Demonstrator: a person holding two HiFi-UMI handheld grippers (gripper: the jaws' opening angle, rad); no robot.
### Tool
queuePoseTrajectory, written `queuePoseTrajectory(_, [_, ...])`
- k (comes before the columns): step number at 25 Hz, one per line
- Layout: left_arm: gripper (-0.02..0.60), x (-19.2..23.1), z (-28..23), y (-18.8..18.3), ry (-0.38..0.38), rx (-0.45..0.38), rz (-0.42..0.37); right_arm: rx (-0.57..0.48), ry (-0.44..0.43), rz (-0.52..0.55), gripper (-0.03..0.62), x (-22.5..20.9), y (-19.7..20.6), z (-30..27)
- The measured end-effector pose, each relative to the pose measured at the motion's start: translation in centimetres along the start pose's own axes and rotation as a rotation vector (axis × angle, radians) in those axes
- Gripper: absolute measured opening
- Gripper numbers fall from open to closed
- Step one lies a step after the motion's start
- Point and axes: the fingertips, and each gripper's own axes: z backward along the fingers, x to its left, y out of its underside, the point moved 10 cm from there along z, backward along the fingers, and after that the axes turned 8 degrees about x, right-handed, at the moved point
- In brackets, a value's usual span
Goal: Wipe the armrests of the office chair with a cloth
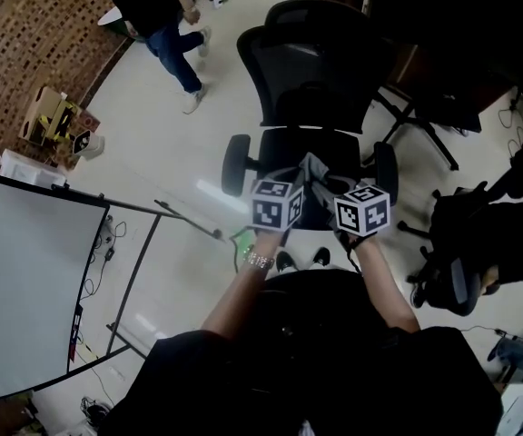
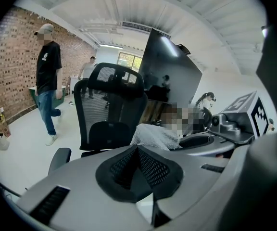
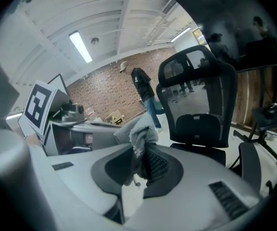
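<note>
A black mesh-back office chair (image 1: 311, 71) stands straight ahead, with its left armrest (image 1: 236, 163) and right armrest (image 1: 386, 169) on either side of the seat. Both grippers hover close together over the seat's front edge. My right gripper (image 1: 339, 187) is shut on a grey cloth (image 1: 314, 173); in the right gripper view the cloth (image 3: 138, 129) bunches up out of the closed jaws (image 3: 141, 150). My left gripper (image 2: 138, 149) has its pads pressed together with no cloth between them; the cloth (image 2: 155, 136) lies just past its tips. Neither gripper touches an armrest (image 2: 60, 156).
A person (image 1: 166, 16) walks at the far left by a brick wall. A whiteboard on a stand (image 1: 25, 289) is at my left, cardboard boxes (image 1: 53, 116) behind it. Another dark chair (image 1: 461, 262) sits at the right, and stand legs (image 1: 416, 125) spread behind the office chair.
</note>
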Motion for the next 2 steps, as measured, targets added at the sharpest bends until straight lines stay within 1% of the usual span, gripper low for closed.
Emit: queuePoseTrajectory(2, [-0.003,-0.03,0.07,-0.04,0.000,-0.001,-0.003,0.003,0.012,0.019,0.040,0.36,-0.06,0.05])
